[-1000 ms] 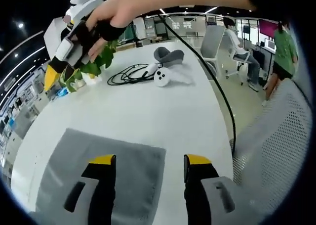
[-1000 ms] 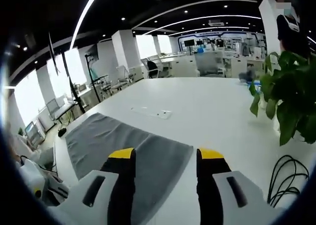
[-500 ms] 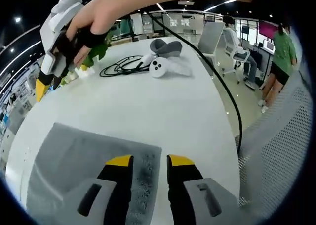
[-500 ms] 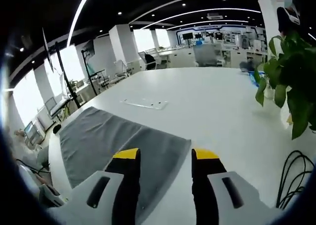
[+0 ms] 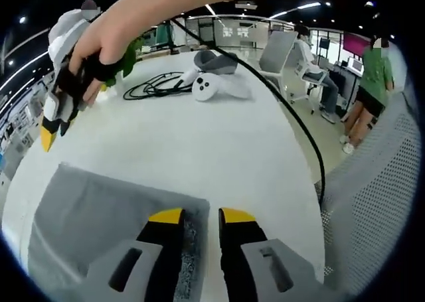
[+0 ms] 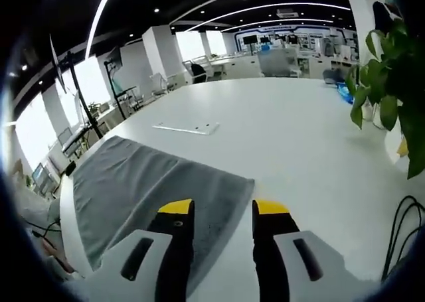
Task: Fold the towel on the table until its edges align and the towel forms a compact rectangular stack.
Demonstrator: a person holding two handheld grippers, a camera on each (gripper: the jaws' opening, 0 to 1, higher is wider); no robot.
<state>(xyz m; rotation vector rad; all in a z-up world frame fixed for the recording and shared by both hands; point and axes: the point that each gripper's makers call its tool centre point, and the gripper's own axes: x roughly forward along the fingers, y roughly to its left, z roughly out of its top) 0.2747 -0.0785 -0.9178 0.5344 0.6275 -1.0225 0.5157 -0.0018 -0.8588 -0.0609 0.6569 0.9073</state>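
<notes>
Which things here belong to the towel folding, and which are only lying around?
For the job:
- grey towel
- left tongs
- right tongs
- white table

Only lying around:
- potted plant
- black cable
- white controller
- flat clear strip
- mesh chair

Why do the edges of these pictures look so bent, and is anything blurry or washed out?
Left gripper view: the fisheye lens curves the white table and the chair; the towel near the tongs looks soft, and the hand is slightly smeared. Right gripper view: ceiling light strips bow into arcs, windows at left are washed out, the plant bends along the rim.
</notes>
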